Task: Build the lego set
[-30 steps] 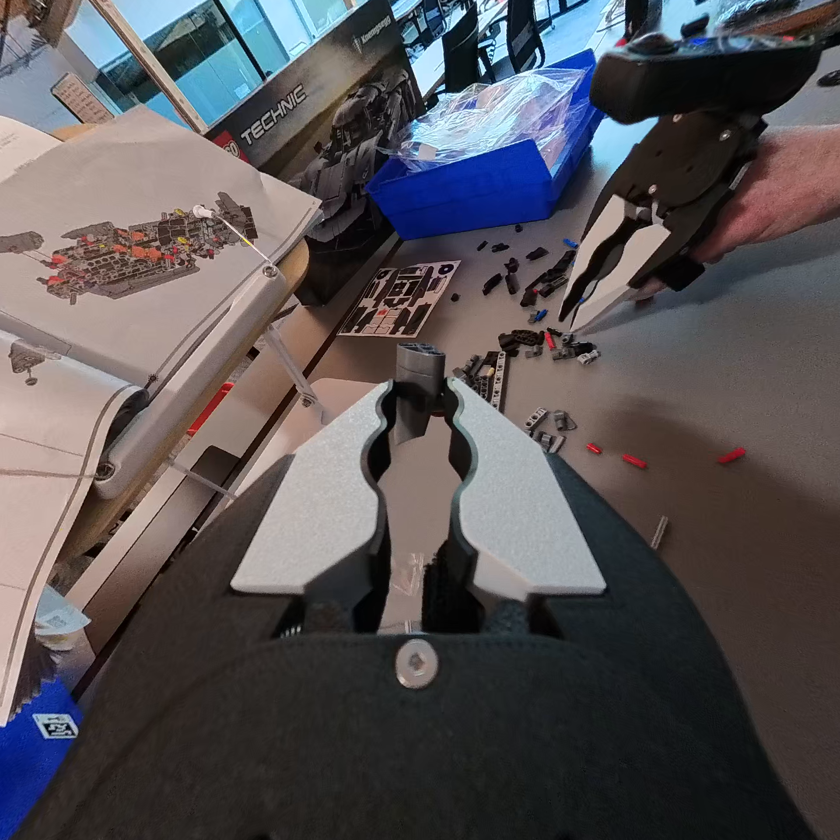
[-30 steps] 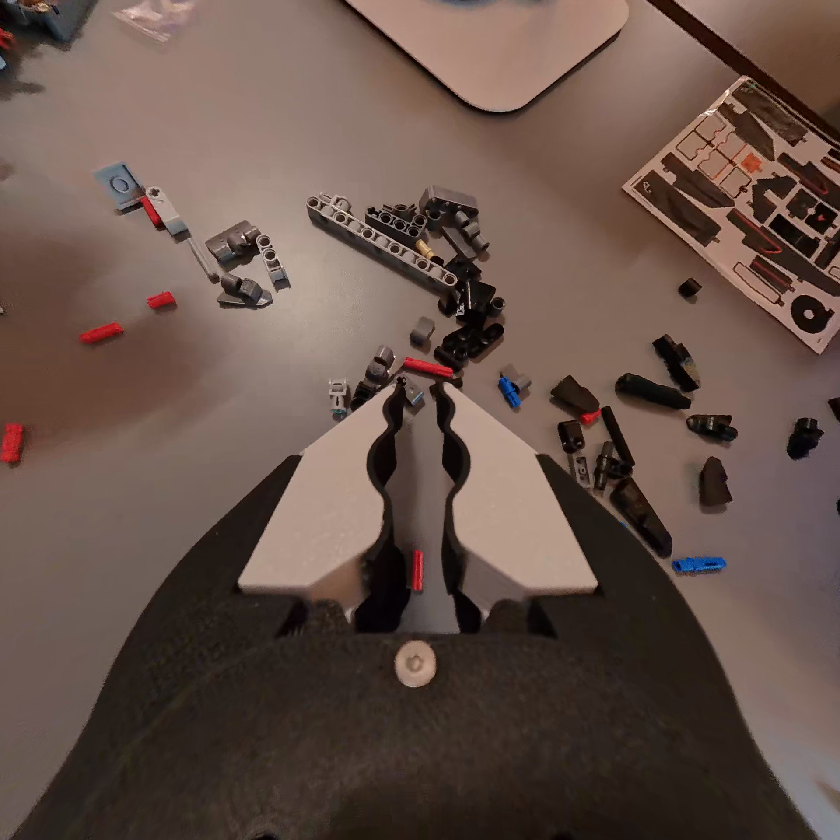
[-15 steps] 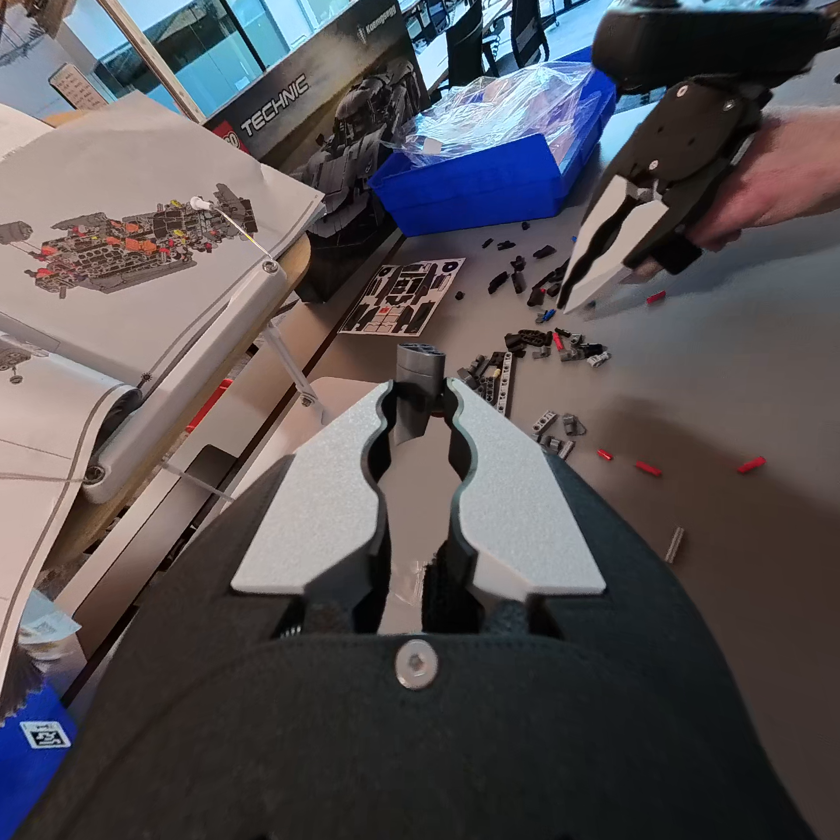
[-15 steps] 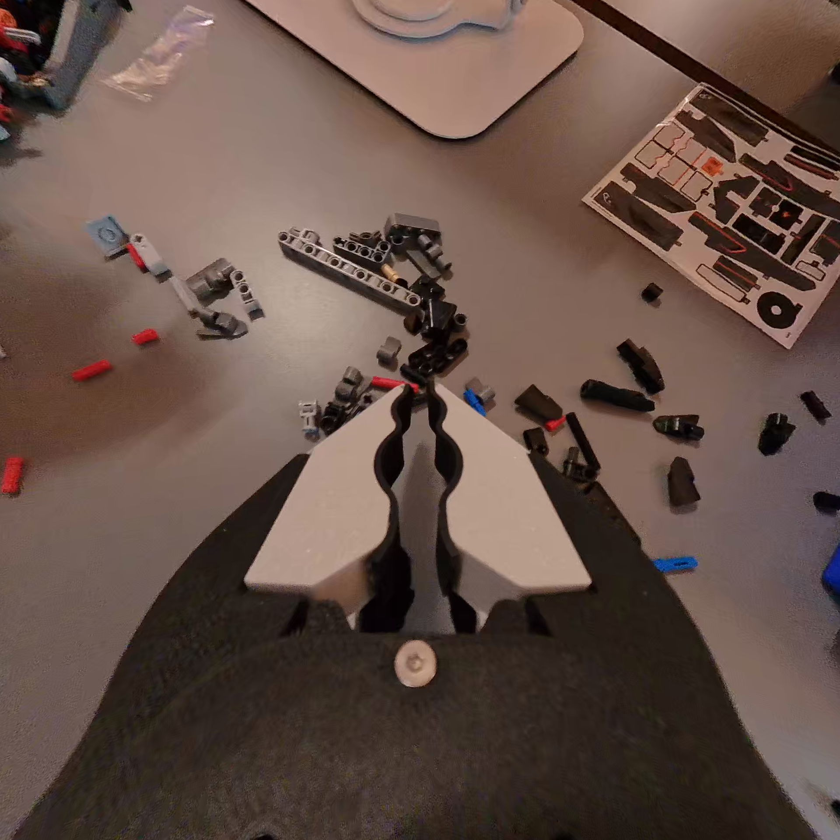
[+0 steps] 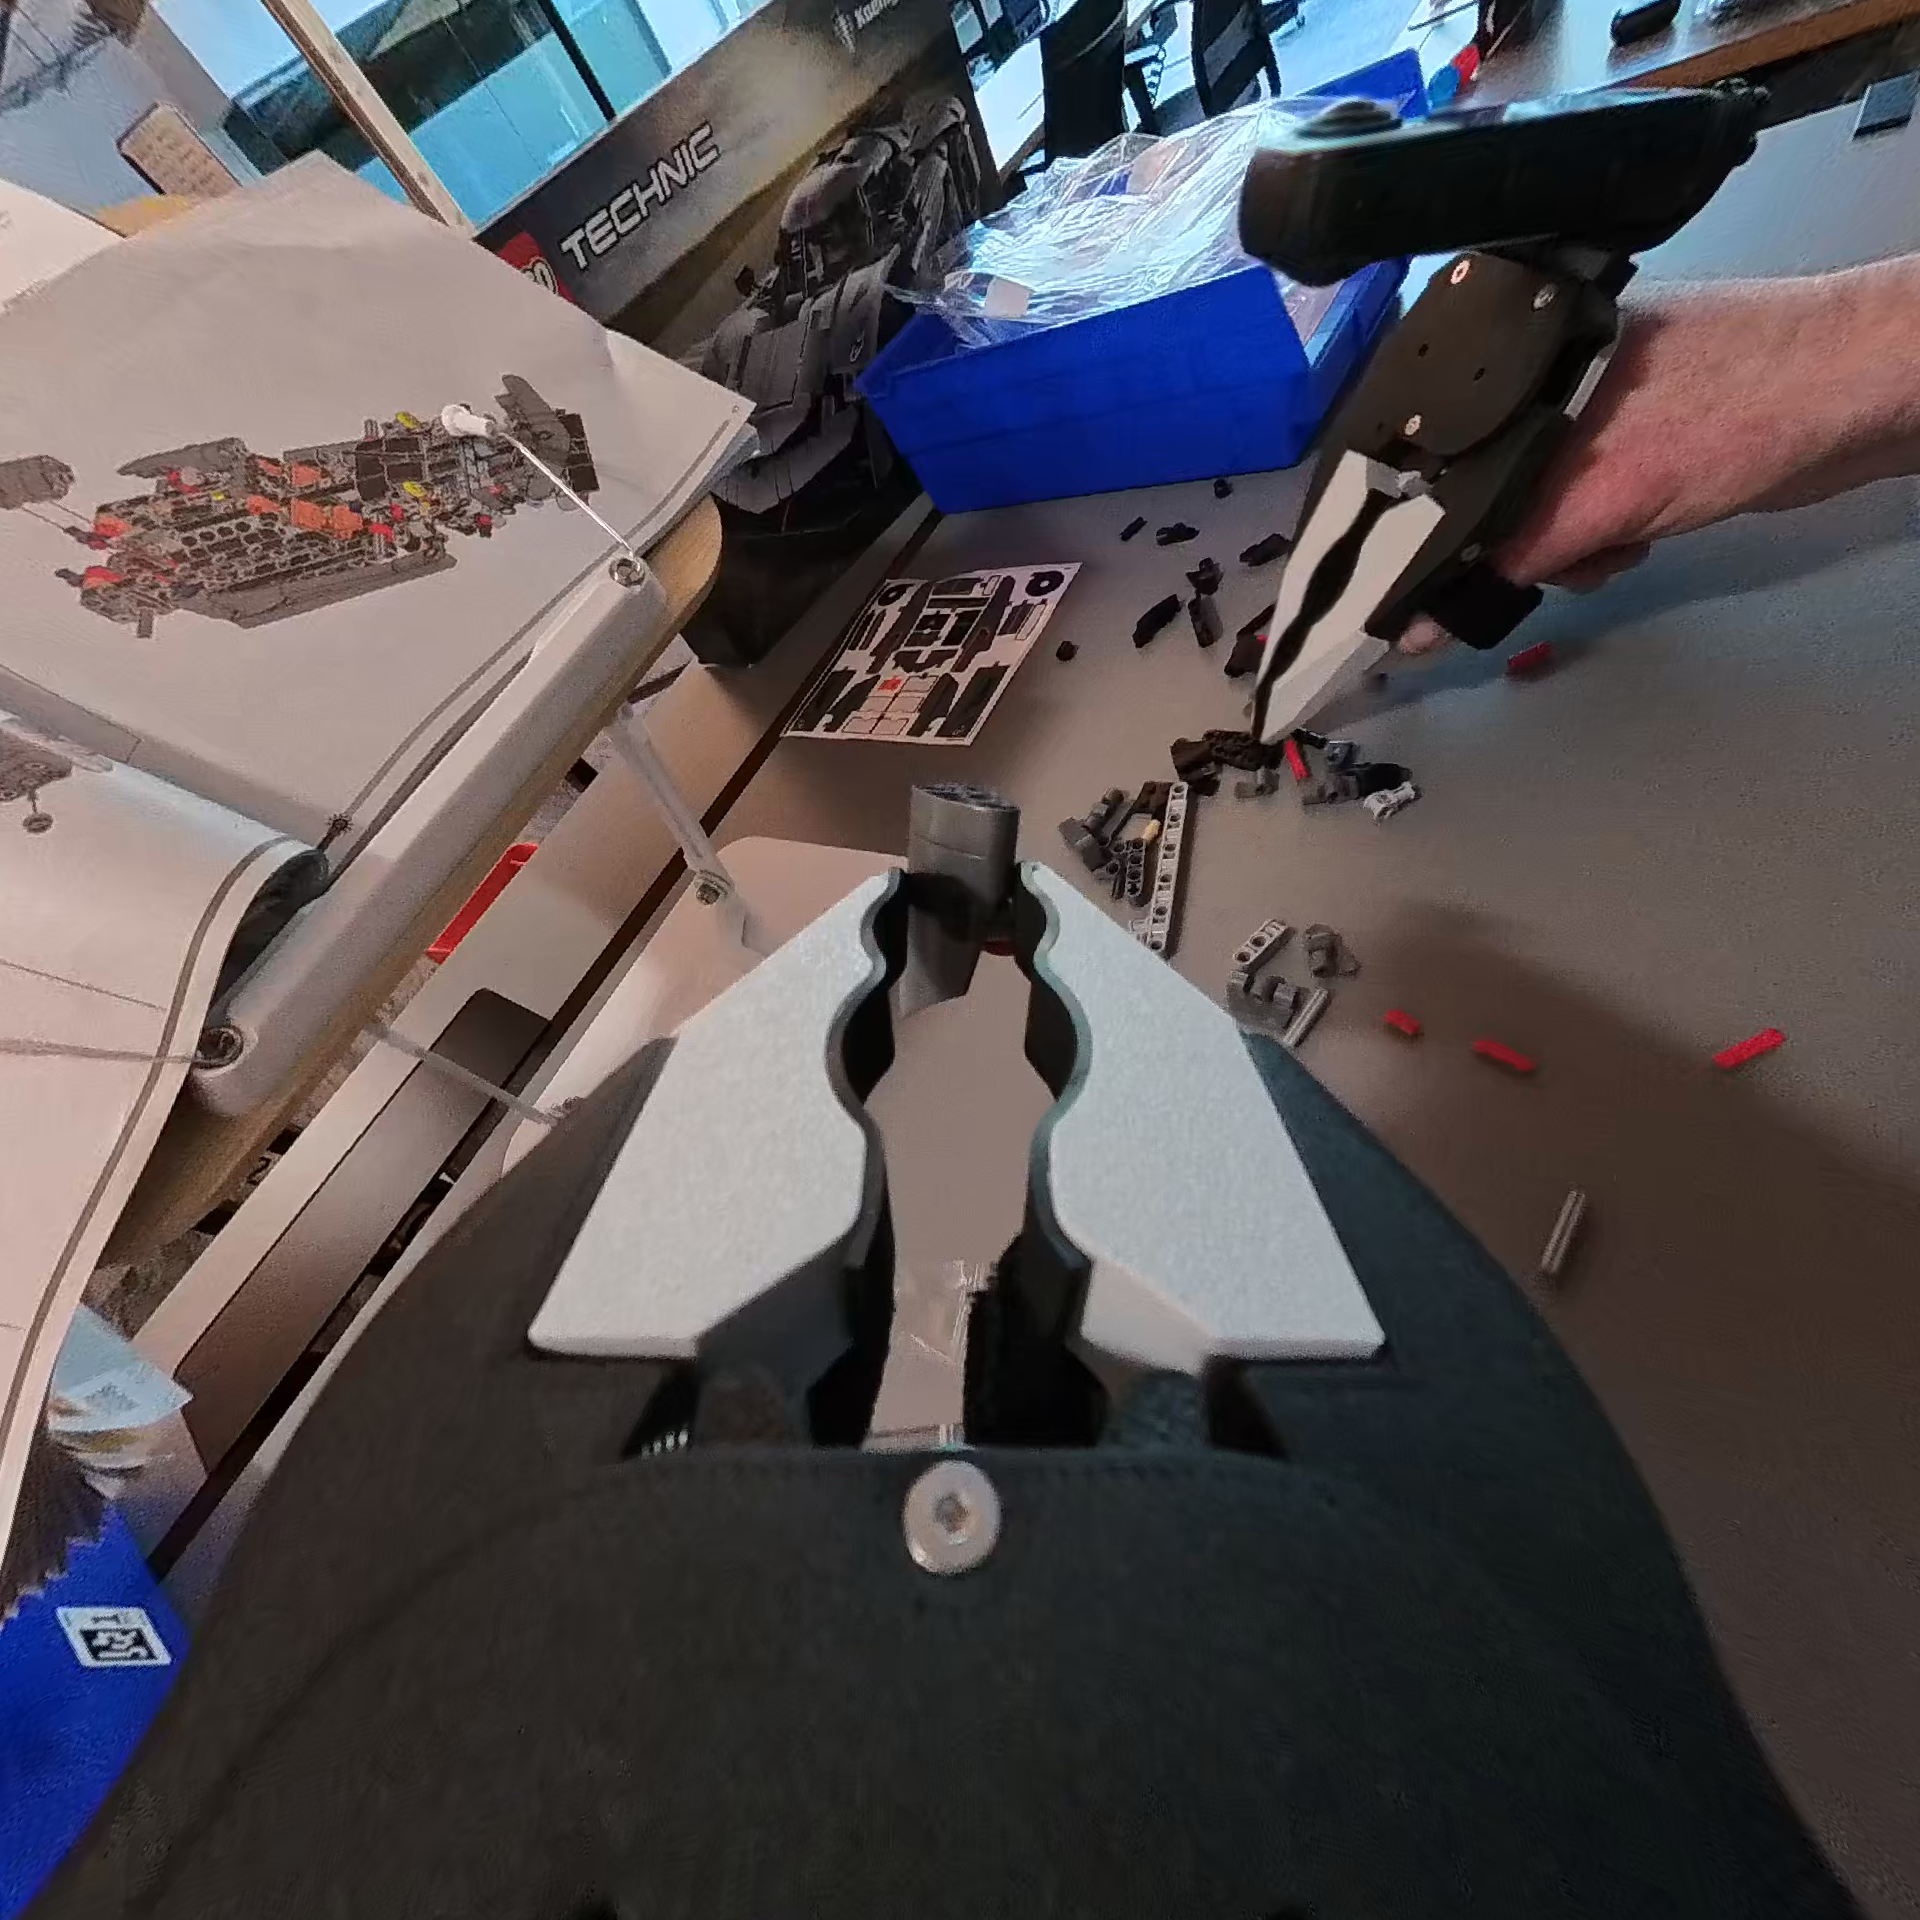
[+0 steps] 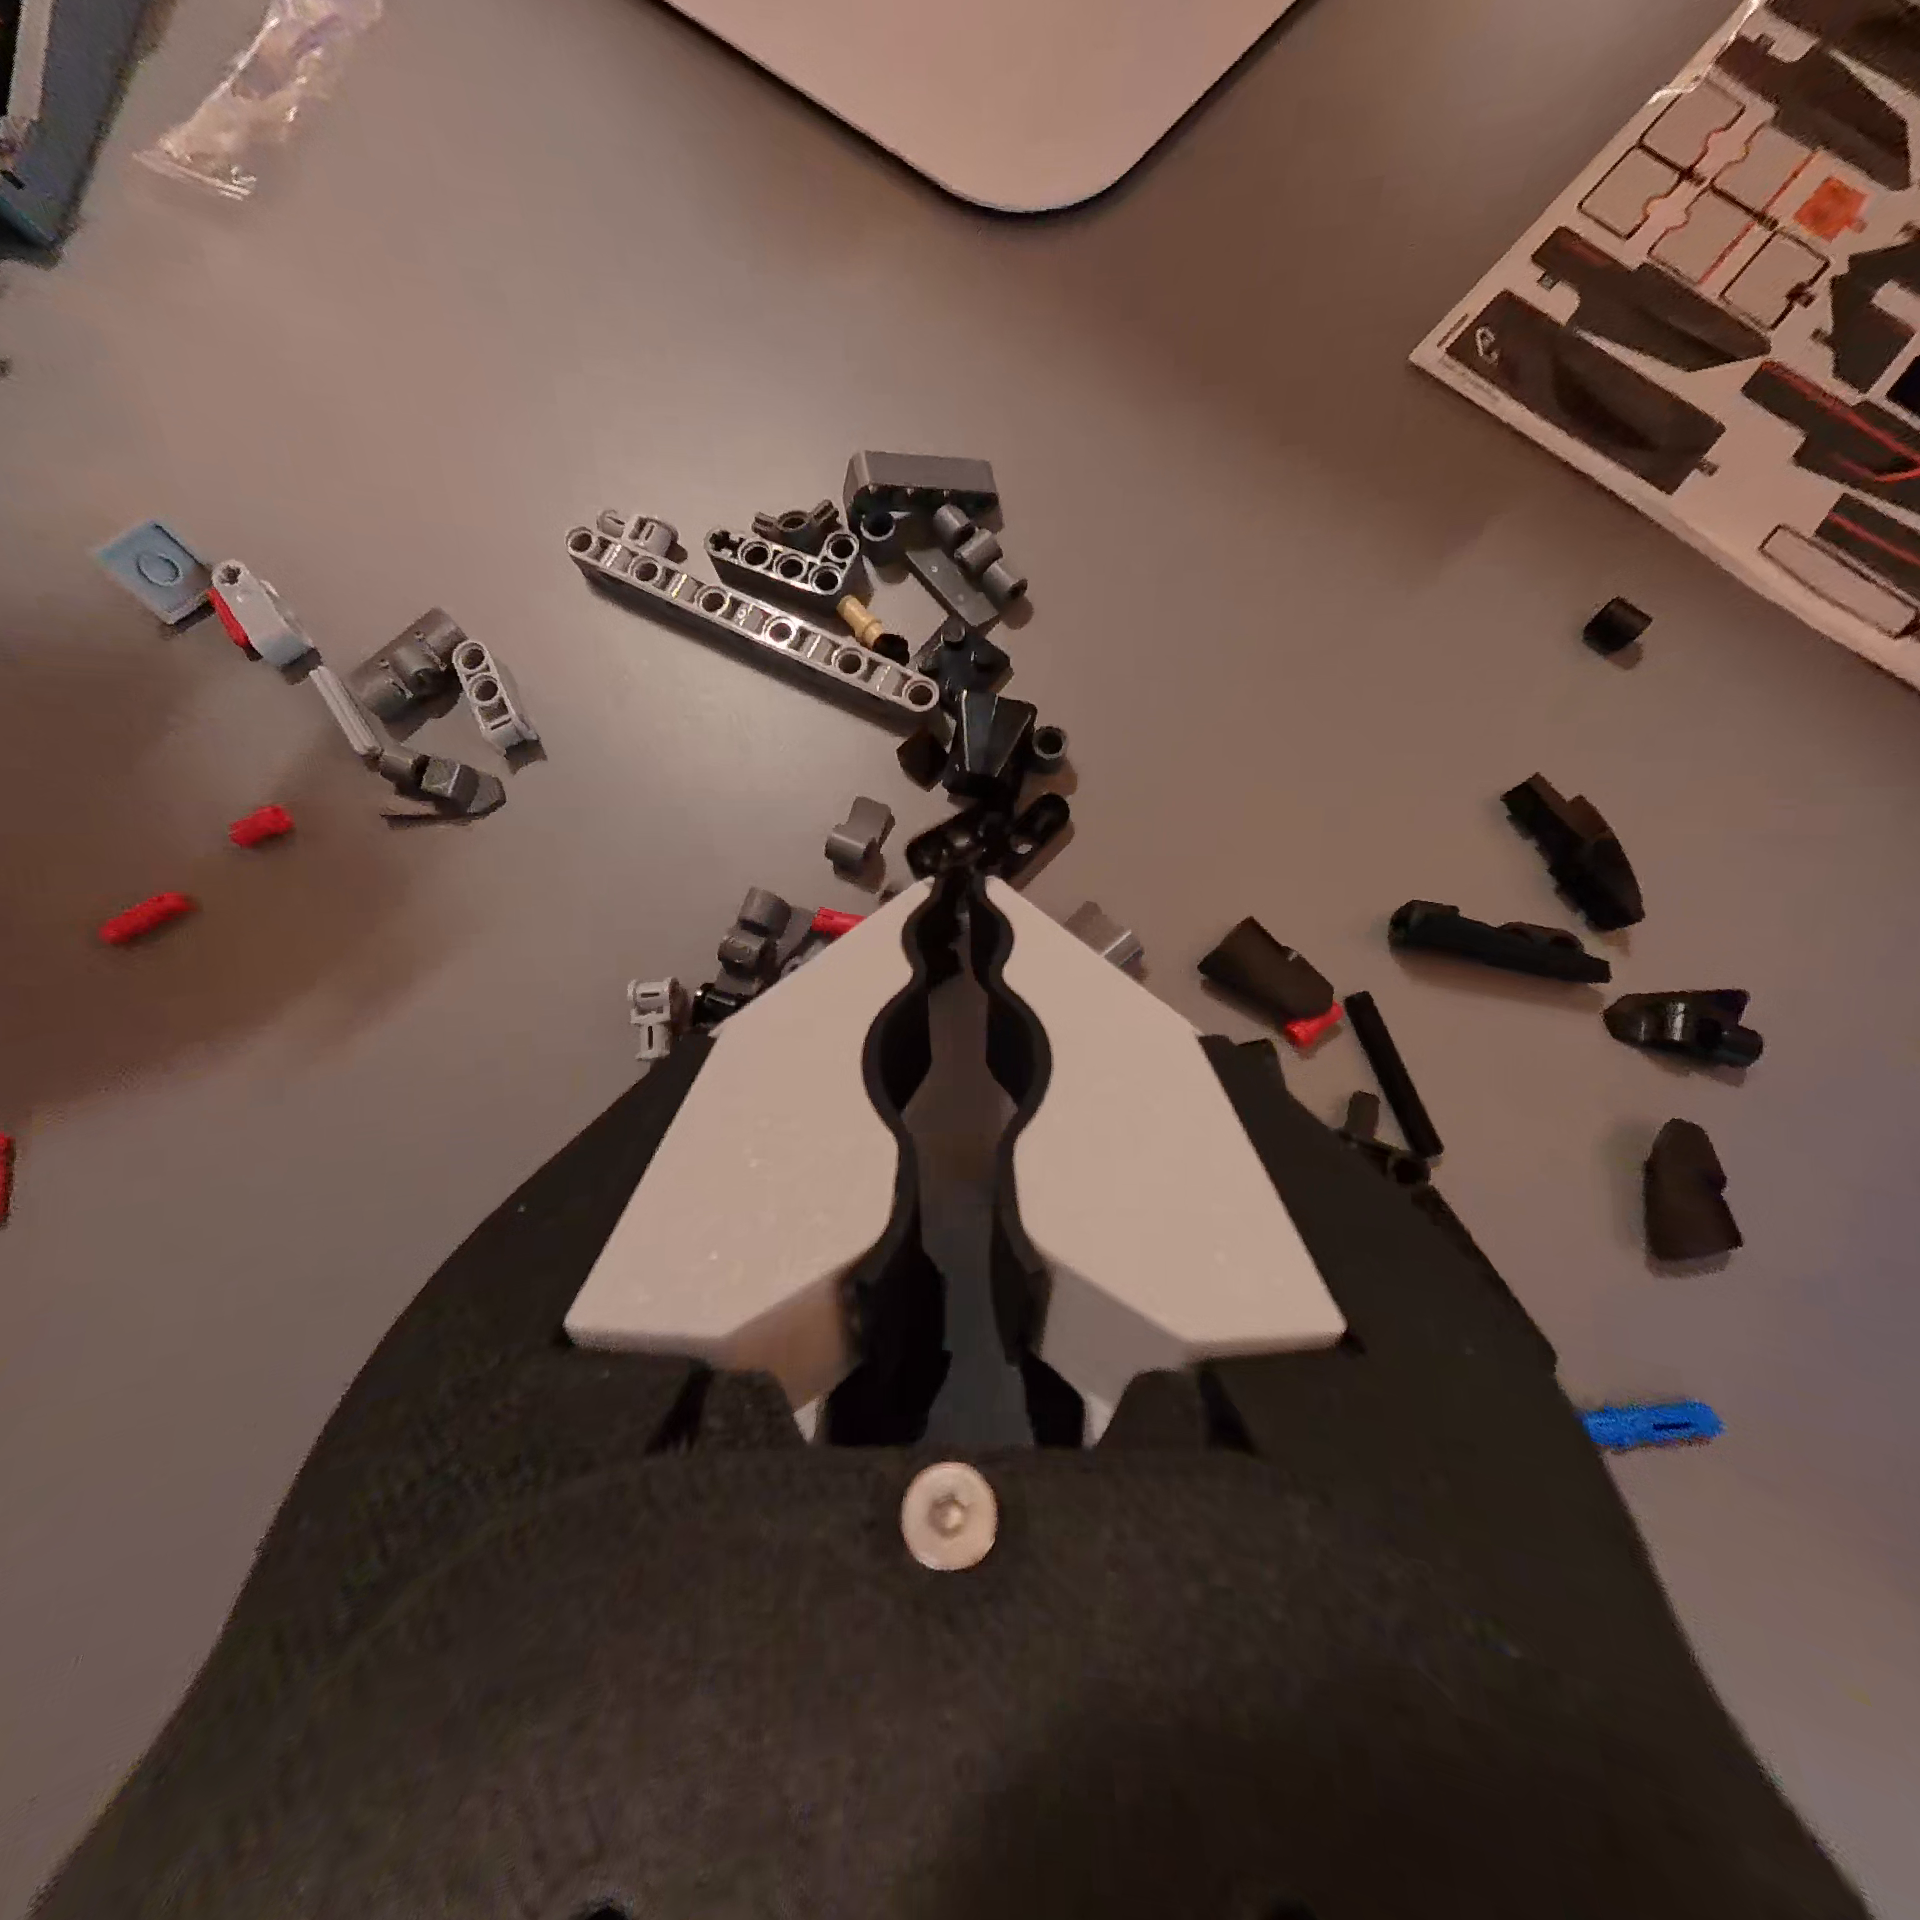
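Observation:
My left gripper (image 5: 958, 896) is shut on a dark grey lego piece (image 5: 956, 847) and holds it upright above the table. My right gripper (image 6: 958, 891) points down into a pile of loose parts, and its tips are closed on the edge of a black holed lego piece (image 6: 992, 831) lying on the table. In the left wrist view the right gripper (image 5: 1268, 719) is at the upper right, held by a hand, with its tips at the black piece (image 5: 1210, 748). A long grey beam (image 6: 748, 623) lies just beyond it.
Black and grey parts, red pins (image 6: 145, 916) and a blue pin (image 6: 1652, 1421) are scattered on the grey table. A sticker sheet (image 6: 1714, 343) lies at the right. An open instruction booklet (image 5: 260, 499), a blue bin (image 5: 1091, 405) and the set's box (image 5: 727, 208) stand at the back and left. My hands' fingertips stand some 25 centimeters from each other. My left tips are about 35 centimeters from the blue pin (image 6: 1652, 1421), my right tips only 15 centimeters.
My right gripper has moved forward and down to the black holed piece, and its jaws have closed from slightly open. The left gripper still holds its grey piece.

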`<state>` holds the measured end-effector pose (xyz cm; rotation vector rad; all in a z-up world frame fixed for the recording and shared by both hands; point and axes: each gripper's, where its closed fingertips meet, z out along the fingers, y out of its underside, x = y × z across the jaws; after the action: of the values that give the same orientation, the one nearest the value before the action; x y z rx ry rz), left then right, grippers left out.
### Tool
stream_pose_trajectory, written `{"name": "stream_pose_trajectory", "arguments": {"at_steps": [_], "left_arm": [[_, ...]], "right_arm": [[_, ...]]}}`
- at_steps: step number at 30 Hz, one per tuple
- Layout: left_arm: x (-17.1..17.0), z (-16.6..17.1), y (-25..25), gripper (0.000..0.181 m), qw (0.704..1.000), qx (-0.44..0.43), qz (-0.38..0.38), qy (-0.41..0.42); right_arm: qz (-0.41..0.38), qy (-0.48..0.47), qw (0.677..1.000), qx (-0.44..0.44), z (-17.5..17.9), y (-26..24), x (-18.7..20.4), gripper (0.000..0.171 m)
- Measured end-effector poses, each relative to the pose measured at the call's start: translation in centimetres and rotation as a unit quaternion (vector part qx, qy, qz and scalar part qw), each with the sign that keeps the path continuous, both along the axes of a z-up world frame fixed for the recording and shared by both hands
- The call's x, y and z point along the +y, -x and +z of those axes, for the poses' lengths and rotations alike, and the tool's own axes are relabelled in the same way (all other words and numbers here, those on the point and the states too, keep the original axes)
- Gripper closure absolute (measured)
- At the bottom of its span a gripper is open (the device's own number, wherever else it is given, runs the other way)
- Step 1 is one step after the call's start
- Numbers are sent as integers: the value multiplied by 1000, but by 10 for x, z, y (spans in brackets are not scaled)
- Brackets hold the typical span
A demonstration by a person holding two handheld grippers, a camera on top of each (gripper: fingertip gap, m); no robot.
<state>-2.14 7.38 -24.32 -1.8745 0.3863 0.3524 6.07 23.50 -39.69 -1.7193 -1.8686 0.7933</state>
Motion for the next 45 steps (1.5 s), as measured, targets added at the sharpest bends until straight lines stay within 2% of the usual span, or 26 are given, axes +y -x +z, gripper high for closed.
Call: {"name": "stream_pose_trajectory", "arguments": {"at_steps": [16,32,45], "left_arm": [[2,-1,3,165,1000,-2,-5,0],[2,2,2,166,1000,2,-3,-4],[8,4,-3,166,1000,-3,-8,-14]], "right_arm": [[6,0,1000,-4,-4,2,-3,163],[30,-6,1000,-1,-2,4,-6,167],[27,29,998,52,31,-3,-17,167]]}}
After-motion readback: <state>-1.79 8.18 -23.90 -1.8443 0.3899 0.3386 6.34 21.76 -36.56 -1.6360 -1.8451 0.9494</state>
